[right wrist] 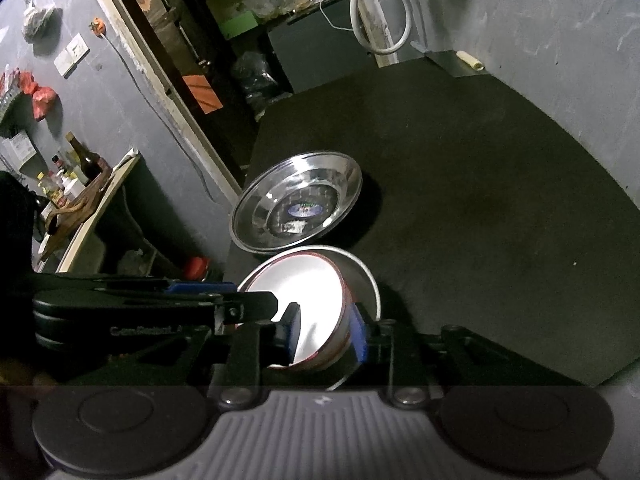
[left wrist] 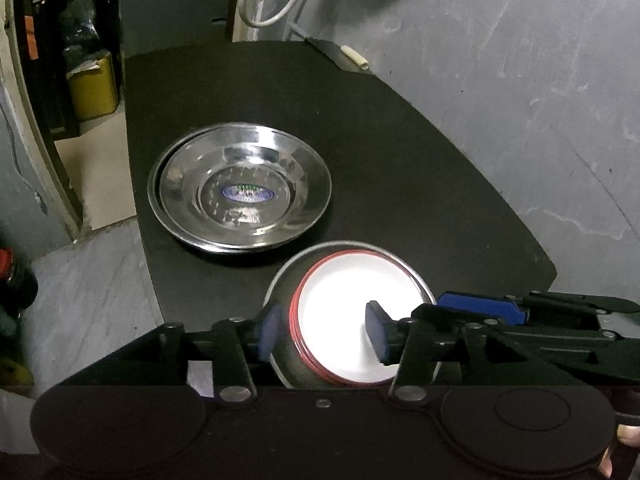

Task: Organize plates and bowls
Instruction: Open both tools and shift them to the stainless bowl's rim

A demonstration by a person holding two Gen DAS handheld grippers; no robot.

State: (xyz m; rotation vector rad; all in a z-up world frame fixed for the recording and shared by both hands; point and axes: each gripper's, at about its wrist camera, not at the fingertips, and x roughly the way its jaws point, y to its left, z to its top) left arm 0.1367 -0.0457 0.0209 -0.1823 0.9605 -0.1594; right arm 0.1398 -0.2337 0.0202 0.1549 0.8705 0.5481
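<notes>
Both the left gripper and right gripper clench the red-rimmed white bowl nested in a half-hidden steel bowl, stacked steel plates at eleven o'clock.

A shiny, mirror-smooth steel plate lies on the matt black surface. The near bowl looks glossy white inside with a red rim. Both tools carry matt black plastic frames and blue textured pads.
</notes>
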